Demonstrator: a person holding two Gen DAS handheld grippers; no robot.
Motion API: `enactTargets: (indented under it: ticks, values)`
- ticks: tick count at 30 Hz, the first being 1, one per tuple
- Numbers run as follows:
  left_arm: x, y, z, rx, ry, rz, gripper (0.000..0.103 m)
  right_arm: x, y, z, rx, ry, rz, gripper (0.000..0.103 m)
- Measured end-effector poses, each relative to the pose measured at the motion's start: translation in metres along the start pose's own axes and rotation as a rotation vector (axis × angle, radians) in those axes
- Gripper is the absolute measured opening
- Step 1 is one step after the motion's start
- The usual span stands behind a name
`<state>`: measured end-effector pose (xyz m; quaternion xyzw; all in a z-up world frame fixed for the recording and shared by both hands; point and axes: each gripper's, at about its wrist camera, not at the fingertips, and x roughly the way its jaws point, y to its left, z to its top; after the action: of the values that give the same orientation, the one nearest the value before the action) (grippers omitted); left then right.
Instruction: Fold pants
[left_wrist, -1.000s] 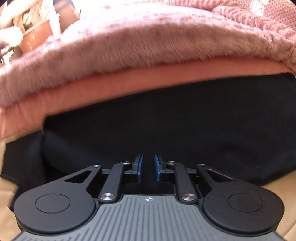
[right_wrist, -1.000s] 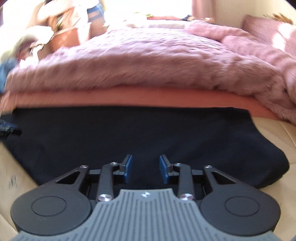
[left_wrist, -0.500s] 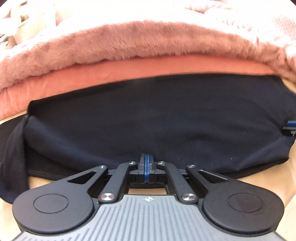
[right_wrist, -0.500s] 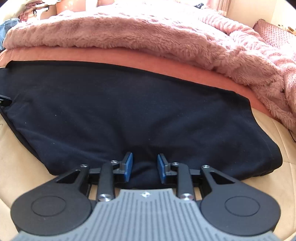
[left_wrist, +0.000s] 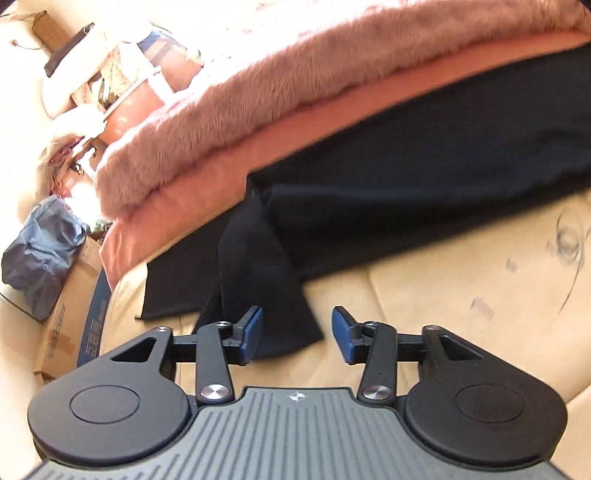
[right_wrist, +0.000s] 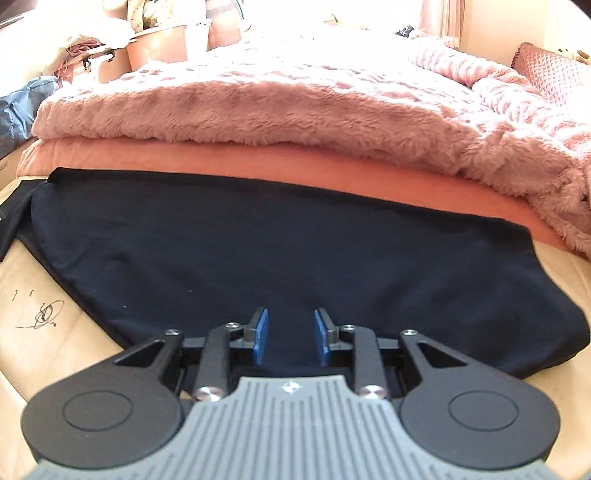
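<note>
- The left claw (left_wrist: 297, 338) is angled downward, jaws opening, a loose flap of the pants (left_wrist: 406, 184) between them, ungripped.
- The right claw (right_wrist: 290, 341) is angled downward over the pants (right_wrist: 258, 258), partly open, gripping nothing.

A fluffy pink blanket (right_wrist: 280, 107) lies over a salmon sheet (right_wrist: 258, 166) on the cream mattress (left_wrist: 461, 295), which carries pen scribbles (right_wrist: 46, 314); off the bed's end sit a cardboard box (left_wrist: 64, 321), a crumpled blue bag (left_wrist: 40, 247) and a terracotta tub (right_wrist: 162, 46)
</note>
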<state>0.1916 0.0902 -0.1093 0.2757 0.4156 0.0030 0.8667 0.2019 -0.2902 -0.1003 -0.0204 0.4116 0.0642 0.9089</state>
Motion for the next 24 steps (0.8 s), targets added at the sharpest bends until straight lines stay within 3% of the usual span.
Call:
enactTargets:
  ticks: [4,5,6,7,8,10,16,24]
  values:
    - [0.014,-0.001,-0.010,-0.017,-0.002,0.022,0.057,0.011,0.013,0.002,0.008,0.029,0.003,0.025]
    - [0.016,0.000,-0.009,-0.022,-0.015,0.031,0.052,0.014,0.016,0.001,0.002,0.042,-0.003,0.026]
    - [0.016,0.000,-0.012,-0.029,-0.022,0.034,0.044,0.017,0.017,0.000,-0.004,0.056,-0.011,0.026]
    - [0.015,0.000,-0.013,-0.032,-0.017,0.037,0.024,0.020,0.019,-0.001,-0.008,0.067,-0.016,0.027]
    - [0.020,0.001,-0.013,-0.036,-0.003,0.042,0.011,0.022,0.020,-0.002,-0.013,0.074,-0.021,0.029]
    - [0.016,0.007,-0.017,-0.070,-0.007,0.029,0.004,0.024,0.023,-0.002,-0.026,0.071,-0.032,0.031]
    - [-0.016,0.041,-0.009,-0.200,-0.118,0.031,0.002,0.028,0.024,-0.001,-0.045,0.087,-0.046,0.036]
    - [-0.035,0.146,0.035,-0.369,-0.170,0.006,0.002,0.029,0.025,0.000,-0.036,0.094,-0.052,0.036]
